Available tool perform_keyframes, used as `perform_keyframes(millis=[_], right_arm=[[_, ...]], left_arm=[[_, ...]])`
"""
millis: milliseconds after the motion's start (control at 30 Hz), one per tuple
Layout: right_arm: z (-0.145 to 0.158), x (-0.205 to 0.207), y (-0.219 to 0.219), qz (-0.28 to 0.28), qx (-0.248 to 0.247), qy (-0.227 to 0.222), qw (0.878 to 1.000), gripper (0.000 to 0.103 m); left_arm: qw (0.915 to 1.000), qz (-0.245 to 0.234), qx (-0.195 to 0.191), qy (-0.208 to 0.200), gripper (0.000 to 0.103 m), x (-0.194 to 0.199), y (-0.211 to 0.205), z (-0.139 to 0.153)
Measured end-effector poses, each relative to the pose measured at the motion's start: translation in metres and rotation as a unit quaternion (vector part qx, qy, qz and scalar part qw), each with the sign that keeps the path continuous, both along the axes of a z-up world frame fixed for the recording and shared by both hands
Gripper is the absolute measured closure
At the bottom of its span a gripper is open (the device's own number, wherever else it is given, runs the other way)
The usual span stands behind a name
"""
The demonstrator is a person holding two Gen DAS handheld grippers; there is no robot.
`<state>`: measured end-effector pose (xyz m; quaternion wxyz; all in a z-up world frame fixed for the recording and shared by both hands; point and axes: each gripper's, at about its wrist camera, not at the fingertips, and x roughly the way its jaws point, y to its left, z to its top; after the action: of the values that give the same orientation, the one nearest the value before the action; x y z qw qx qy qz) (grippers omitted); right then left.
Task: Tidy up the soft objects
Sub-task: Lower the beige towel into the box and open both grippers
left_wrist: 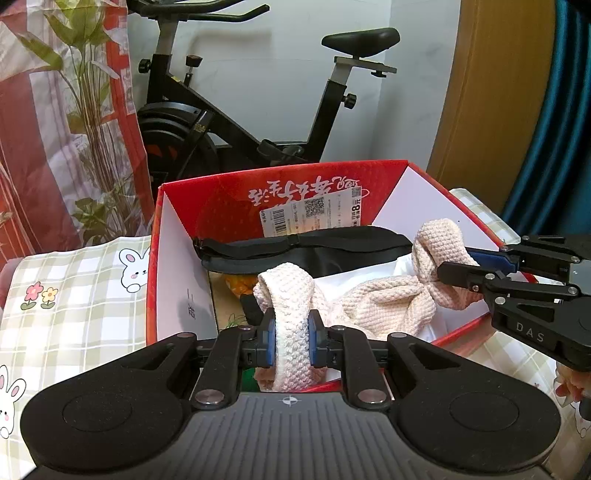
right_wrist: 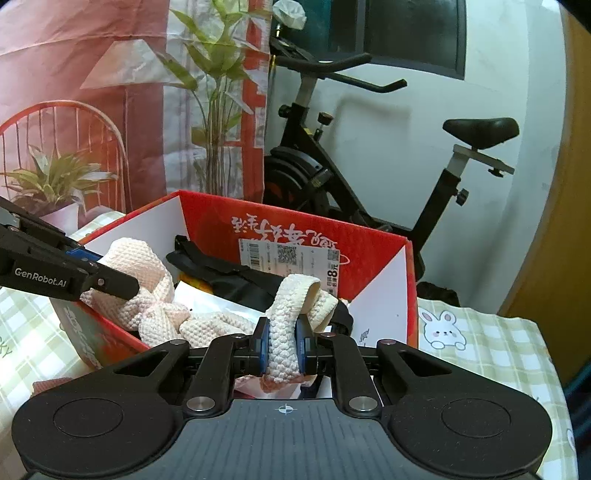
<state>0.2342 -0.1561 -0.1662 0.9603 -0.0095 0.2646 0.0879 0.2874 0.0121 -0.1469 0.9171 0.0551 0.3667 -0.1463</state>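
Knitted pink band (left_wrist: 291, 325) pinched at each end: left gripper (left_wrist: 291, 341) clamps one loop, right gripper (right_wrist: 283, 345) clamps other. Band's knotted middle (left_wrist: 391, 302) sags over open red box (left_wrist: 388, 177) on checked cloth (left_wrist: 66, 295). Looks light, limp, stretchy; wide flat loops seem safest hold. Black strap (left_wrist: 306, 242) lies inside.

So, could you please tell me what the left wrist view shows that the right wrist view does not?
Only the left wrist view shows the flower print on the checked cloth and the blue curtain. Only the right wrist view shows the dark window and a potted plant. Both show the red box, the knitted headband with the left gripper and right gripper each shut on it, and the exercise bike.
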Motion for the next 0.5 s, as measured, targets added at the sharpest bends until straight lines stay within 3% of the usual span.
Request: perform_keyframes(millis=[500], right_arm=[[-0.0036,-0.0021,-0.0037,-0.006,0.004,0.004,1.000,0.089]], left_arm=[[1.0000,0.003,0.008,0.000,0.084,-0.0055,-0.0026,-0.0025]])
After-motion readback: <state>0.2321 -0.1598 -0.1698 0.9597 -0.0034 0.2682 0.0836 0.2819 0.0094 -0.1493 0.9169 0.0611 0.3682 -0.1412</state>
